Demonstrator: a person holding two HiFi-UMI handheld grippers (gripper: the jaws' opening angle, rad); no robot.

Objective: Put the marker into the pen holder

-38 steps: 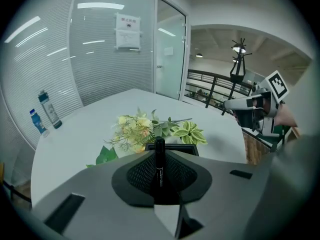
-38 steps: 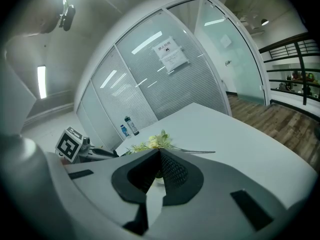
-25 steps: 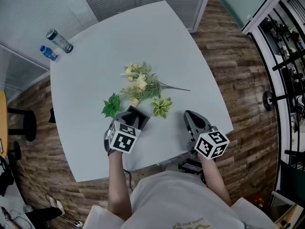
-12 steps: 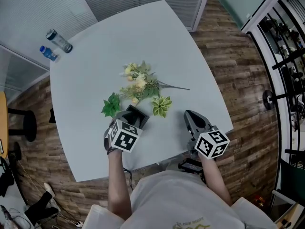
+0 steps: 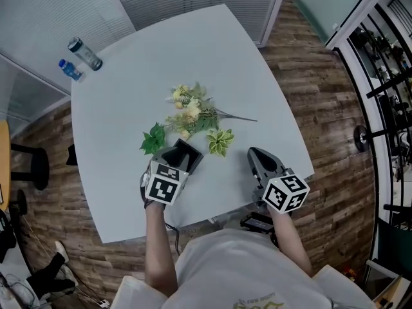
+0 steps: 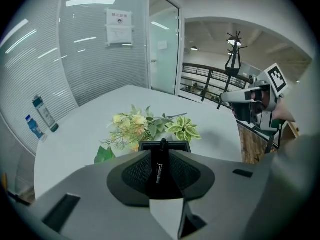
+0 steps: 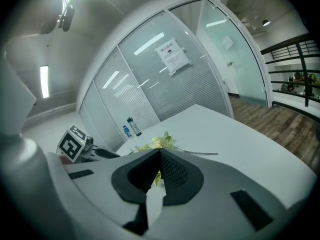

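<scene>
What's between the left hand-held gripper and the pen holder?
Only the black marker, between the left hand-held gripper's opening jaws, its end reaching the pen holder; the left gripper view shows it.

Pen holder [image 6: 177, 146] is mostly hidden; notice [image 6: 119, 26] print unreadable.

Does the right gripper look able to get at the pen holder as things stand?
Probably not: the left gripper, jaws opening around the marker, hangs right over the pen holder.
</scene>
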